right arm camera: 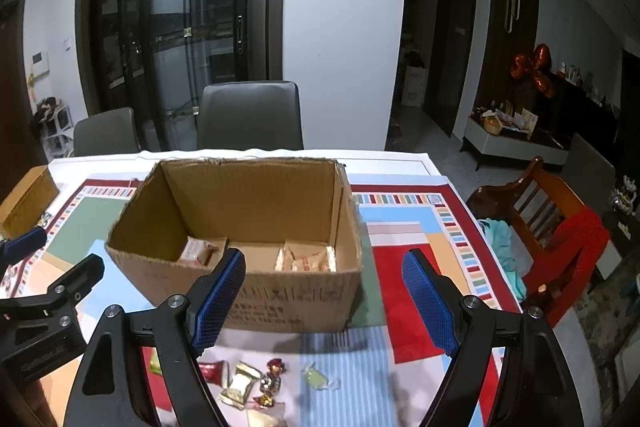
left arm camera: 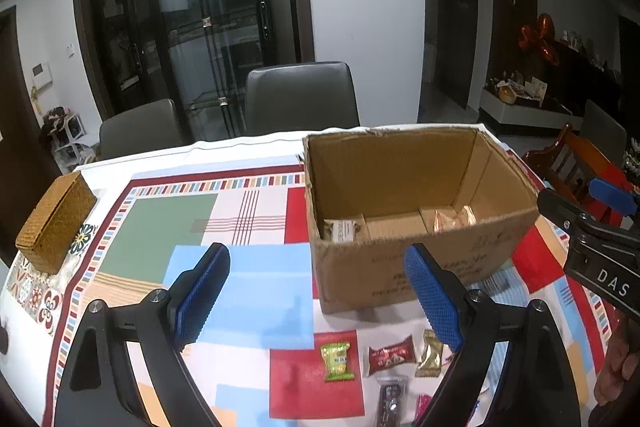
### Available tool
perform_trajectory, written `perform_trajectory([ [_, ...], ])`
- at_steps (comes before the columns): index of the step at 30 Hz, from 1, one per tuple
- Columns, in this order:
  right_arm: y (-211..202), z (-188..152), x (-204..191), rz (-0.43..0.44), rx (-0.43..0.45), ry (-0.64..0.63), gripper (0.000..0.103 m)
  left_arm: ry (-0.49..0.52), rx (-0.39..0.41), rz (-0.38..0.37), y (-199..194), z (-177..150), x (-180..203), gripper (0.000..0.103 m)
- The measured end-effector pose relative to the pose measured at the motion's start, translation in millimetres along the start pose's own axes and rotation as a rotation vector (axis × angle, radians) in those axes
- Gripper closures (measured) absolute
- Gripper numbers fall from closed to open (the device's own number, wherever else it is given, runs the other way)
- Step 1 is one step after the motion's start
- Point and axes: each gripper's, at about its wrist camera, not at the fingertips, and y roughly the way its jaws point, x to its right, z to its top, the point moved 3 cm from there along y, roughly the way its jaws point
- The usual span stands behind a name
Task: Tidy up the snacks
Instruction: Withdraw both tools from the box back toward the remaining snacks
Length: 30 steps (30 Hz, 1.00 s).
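This is a home dining room: grey dining chairs (left arm camera: 302, 95) stand at a surface (left arm camera: 224, 219) under a patterned cloth, with glazed doors (left arm camera: 192, 15), a wooden chair (right arm camera: 548, 211) and foil balloons (right arm camera: 534, 67) behind.

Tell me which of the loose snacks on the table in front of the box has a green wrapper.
The small square packet, leftmost of the loose snacks in the left wrist view. Its wrapper is bright green, while its neighbours are a dark red packet and a gold one.

I see the cardboard box (right arm camera: 240, 227) open-topped, its interior reachable from above. Its near wall blocks level entry. Loose snacks (right arm camera: 248, 383) crowd the cloth before it.
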Motion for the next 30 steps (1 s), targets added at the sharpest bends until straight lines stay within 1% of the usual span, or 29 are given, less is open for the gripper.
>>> perform_trajectory([
  [7,-1.8,-18.9,3.3,0.006,-0.018,-0.032,0.021,0.008,-0.012,-0.008,-4.7,-22.4,7.5,0.014],
  [15,-5.8,-40.7,1.4,0.027,-0.056,-0.053,0.021,0.015,-0.056,-0.027,-6.1,-51.6,16.8,0.015],
  [18,-5.3,-50.0,-1.8,0.049,-0.094,-0.060,0.021,0.021,-0.073,-0.037,-8.0,-61.9,18.9,0.016],
  [24,-1.4,-70.1,-8.4,0.093,-0.204,-0.069,0.021,0.038,-0.097,-0.042,-12.4,-83.4,20.8,0.018],
  [30,2.5,-92.6,-17.7,0.129,-0.320,-0.096,0.021,0.068,-0.144,-0.047,-11.2,-104.6,23.8,0.026],
])
